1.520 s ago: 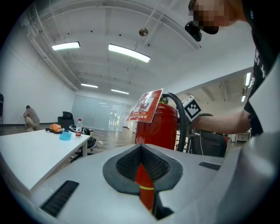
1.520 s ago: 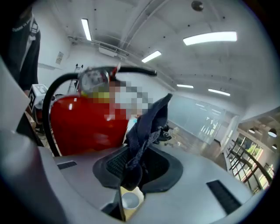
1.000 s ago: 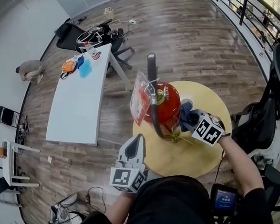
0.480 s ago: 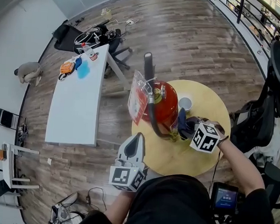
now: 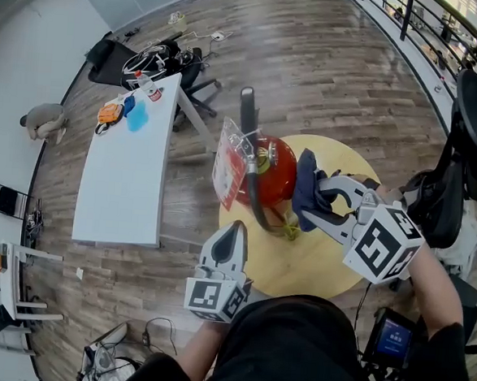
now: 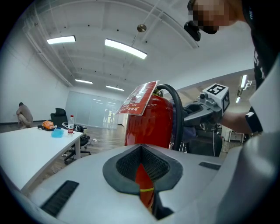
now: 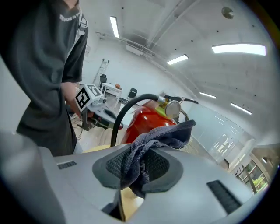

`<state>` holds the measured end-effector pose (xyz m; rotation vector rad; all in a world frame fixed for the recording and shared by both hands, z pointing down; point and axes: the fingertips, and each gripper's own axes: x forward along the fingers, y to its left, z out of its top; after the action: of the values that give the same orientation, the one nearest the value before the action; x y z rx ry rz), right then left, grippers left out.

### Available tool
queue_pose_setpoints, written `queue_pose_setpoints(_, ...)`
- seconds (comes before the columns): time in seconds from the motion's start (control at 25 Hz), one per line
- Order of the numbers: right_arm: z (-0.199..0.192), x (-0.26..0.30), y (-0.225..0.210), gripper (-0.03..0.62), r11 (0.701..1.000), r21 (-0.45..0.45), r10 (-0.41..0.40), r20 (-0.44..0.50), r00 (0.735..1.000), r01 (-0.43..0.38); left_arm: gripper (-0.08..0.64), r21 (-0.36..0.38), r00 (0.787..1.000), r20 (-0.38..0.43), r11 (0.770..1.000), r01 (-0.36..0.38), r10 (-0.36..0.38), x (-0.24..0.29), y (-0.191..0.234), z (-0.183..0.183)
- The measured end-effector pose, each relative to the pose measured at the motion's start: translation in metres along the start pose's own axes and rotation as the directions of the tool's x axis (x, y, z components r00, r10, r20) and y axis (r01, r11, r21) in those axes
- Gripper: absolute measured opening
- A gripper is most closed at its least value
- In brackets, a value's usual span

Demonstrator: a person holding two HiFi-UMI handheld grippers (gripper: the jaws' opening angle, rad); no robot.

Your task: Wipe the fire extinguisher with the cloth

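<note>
A red fire extinguisher (image 5: 271, 173) stands on the round wooden table (image 5: 323, 261), with a black hose (image 5: 250, 196) and a tag (image 5: 226, 170) hanging on its left. My right gripper (image 5: 321, 201) is shut on a dark blue cloth (image 5: 305, 186), which rests against the extinguisher's right side. In the right gripper view the cloth (image 7: 146, 151) bunches between the jaws, in front of the red body (image 7: 146, 121) and its gauge (image 7: 173, 108). My left gripper (image 5: 235, 233) hangs shut and holding nothing at the table's near edge, pointing at the extinguisher (image 6: 148, 120).
A long white table (image 5: 125, 178) with a bottle and small items stands to the left. Black office chairs (image 5: 460, 160) are at the right and beyond the white table. A person (image 5: 41, 120) crouches at the far left. A railing runs along the top right.
My right gripper has risen with the cloth, from low on the extinguisher's right side to near its top. A white cup behind it is now hidden. The left gripper has stayed put.
</note>
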<state>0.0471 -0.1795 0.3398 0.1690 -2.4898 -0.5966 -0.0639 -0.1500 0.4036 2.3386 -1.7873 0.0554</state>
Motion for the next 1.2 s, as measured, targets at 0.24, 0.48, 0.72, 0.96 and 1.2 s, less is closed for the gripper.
queue_pose_setpoints(0.24, 0.021, -0.006, 0.001, 0.084, 0.998, 0.05, -0.028, 0.046, 0.999, 0.026, 0.021, 0.001, 1.0, -0.001, 1.0, 0.001, -0.001, 0.0, -0.002, -0.001)
queue_pose_setpoints(0.48, -0.001, 0.038, 0.051, 0.083, 0.991, 0.136, -0.009, 0.047, 0.999, 0.003, 0.021, 0.009, 1.0, -0.002, 1.0, 0.01, -0.01, 0.002, -0.007, -0.003)
queue_pose_setpoints(0.72, 0.048, 0.011, 0.028, 0.083, 0.985, 0.169, -0.038, 0.152, 0.988, 0.012, 0.022, 0.01, 1.0, 0.014, 1.0, 0.006, -0.006, -0.004, -0.009, -0.001)
queue_pose_setpoints(0.96, 0.084, -0.014, -0.013, 0.084, 0.969, 0.197, -0.184, 0.185, 0.965, 0.147, 0.022, -0.009, 1.0, 0.012, 1.0, -0.01, 0.011, -0.021, -0.012, 0.0)
queue_pose_setpoints(1.2, 0.026, 0.018, 0.025, 0.084, 0.977, 0.204, -0.08, 0.08, 0.994, 0.063, 0.023, -0.018, 0.999, 0.013, 0.999, -0.035, 0.035, -0.031, 0.003, -0.003)
